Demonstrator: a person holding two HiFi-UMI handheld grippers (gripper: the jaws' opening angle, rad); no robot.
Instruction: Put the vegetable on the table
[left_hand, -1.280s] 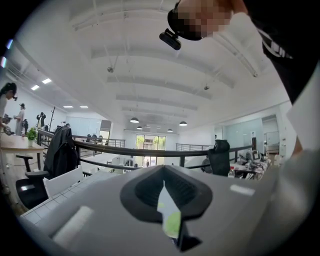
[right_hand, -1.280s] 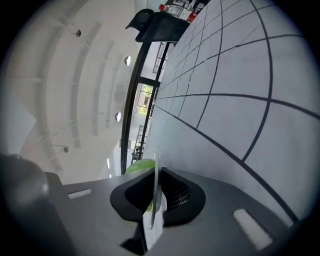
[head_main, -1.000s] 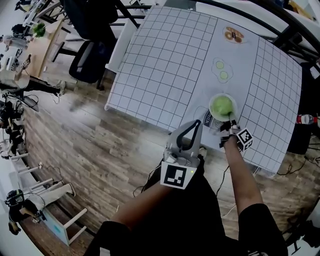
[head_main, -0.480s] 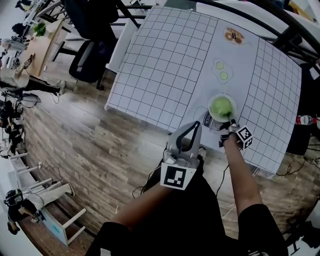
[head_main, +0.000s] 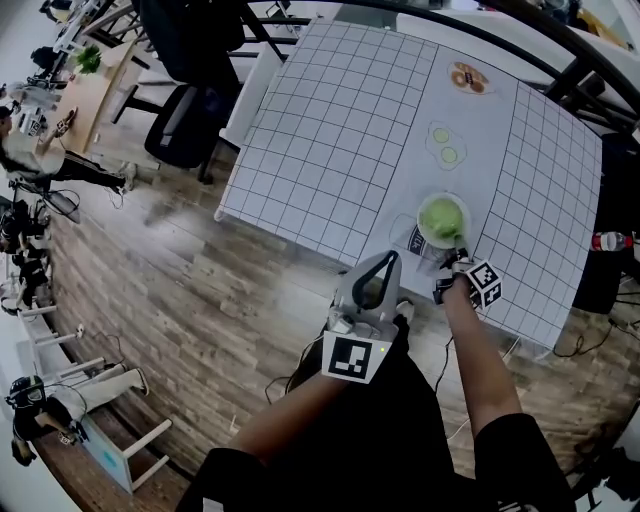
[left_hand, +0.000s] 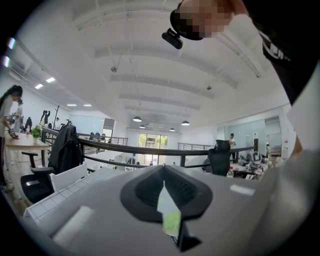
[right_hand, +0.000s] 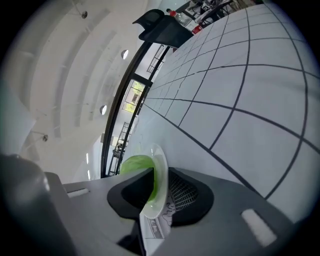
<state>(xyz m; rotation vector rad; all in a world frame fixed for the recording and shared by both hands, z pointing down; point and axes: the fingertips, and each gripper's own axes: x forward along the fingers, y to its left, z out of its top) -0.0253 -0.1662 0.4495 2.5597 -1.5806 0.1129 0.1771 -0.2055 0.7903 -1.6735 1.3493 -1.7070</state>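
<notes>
1. The right hand-held gripper (right_hand: 155, 187) is clamped on the near rim of a clear round shallow plate (right_hand: 162, 170). A mound of bright green vegetable (head_main: 441, 216) lies in the plate.
2. The plate hangs over the near edge of the white table with a black grid cloth (head_main: 330, 130), above a printed paper label (head_main: 414, 240). Whether its base touches the cloth cannot be told.
3. The left hand-held gripper (head_main: 378, 278) hovers short of the table edge. Its jaws are closed to a thin slit and hold nothing.
4. The step in hand looks like setting the plate down. To do it well, keep the plate level so the vegetable stays heaped, and lower it until the base rests flat. The whole base should be in from the edge. Only then part the jaws, and draw back along the rim line so the plate is not dragged toward the floor.
5. Compared with a second ago, little differs. The plate is in much the same spot and the right clamp is unchanged. The right hand-held gripper sits slightly nearer the person, and the left one has not moved.
</notes>
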